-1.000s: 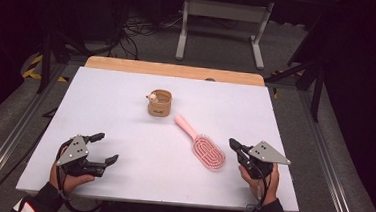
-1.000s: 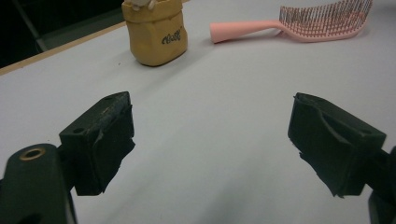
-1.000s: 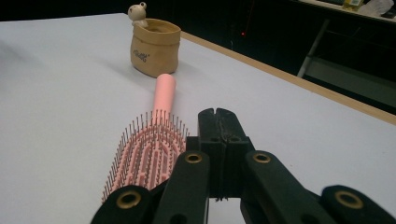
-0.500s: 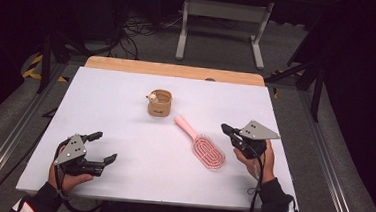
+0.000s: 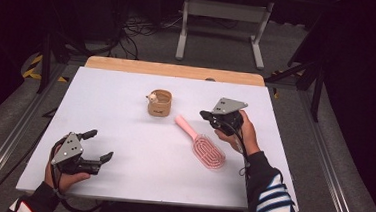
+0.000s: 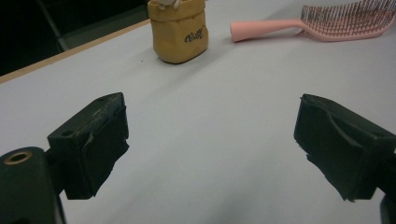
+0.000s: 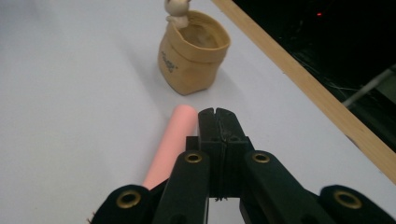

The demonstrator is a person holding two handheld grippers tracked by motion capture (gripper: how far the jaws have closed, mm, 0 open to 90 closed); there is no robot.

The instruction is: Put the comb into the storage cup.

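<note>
A pink hairbrush (image 5: 201, 142) lies on the white table (image 5: 116, 106), right of centre, with its handle pointing toward a small tan pouch (image 5: 159, 102) that has a little figure at its rim. My right gripper (image 5: 205, 115) is shut and empty, hovering just right of the handle's end. In the right gripper view its closed tips (image 7: 217, 114) sit beside the handle (image 7: 170, 140), with the pouch (image 7: 194, 56) ahead. My left gripper (image 5: 99, 145) rests near the front left, open. Its jaws have just been opening, with nothing between them (image 6: 212, 140). Farther off are the pouch (image 6: 180, 32) and brush (image 6: 327, 23).
A wooden strip (image 5: 173, 70) runs along the table's far edge. Beyond it, a grey metal stand (image 5: 222, 18) and cables sit on the dark floor. Metal rails flank the table left and right.
My right gripper has moved from the front right edge up the table and leftward to the brush's handle end, staying shut. The left hand has stayed in place.
</note>
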